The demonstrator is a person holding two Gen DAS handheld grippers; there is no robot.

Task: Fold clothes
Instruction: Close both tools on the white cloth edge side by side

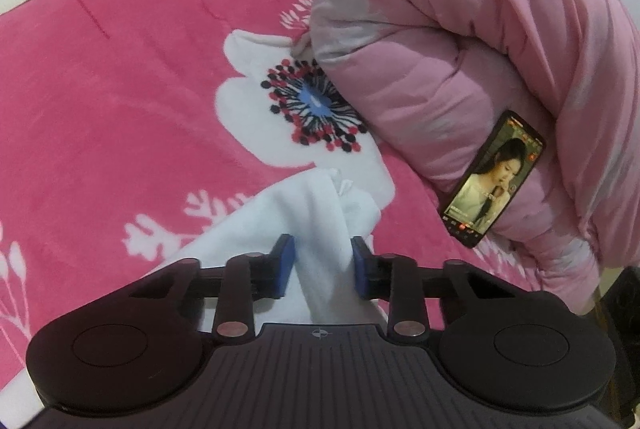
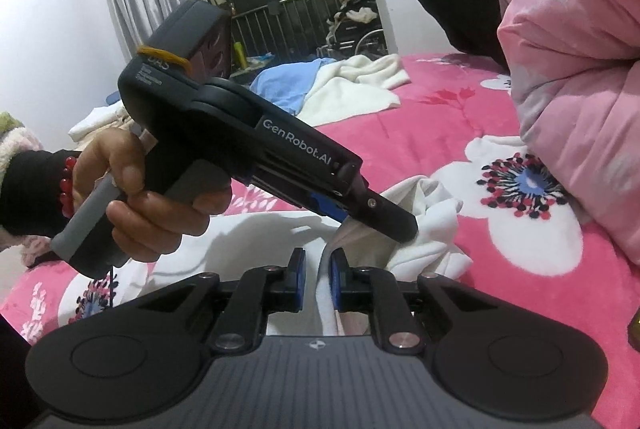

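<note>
Left gripper (image 1: 323, 267): pinching white cloth (image 1: 316, 213) | right gripper (image 2: 318, 279): pinching same cloth | pink floral blanket (image 1: 120, 77) beneath | phone (image 1: 494, 179) leaning on pink quilt (image 1: 460, 49)

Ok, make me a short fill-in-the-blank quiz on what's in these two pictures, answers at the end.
1. The left gripper is closed on a bunch of ____ cloth.
2. A phone with its screen lit leans against the pink ____.
3. The blanket on the bed is pink with big white ____.
4. The hand holding the left gripper wears a bracelet of ____ beads.

Missing words: white; quilt; flowers; red
</note>
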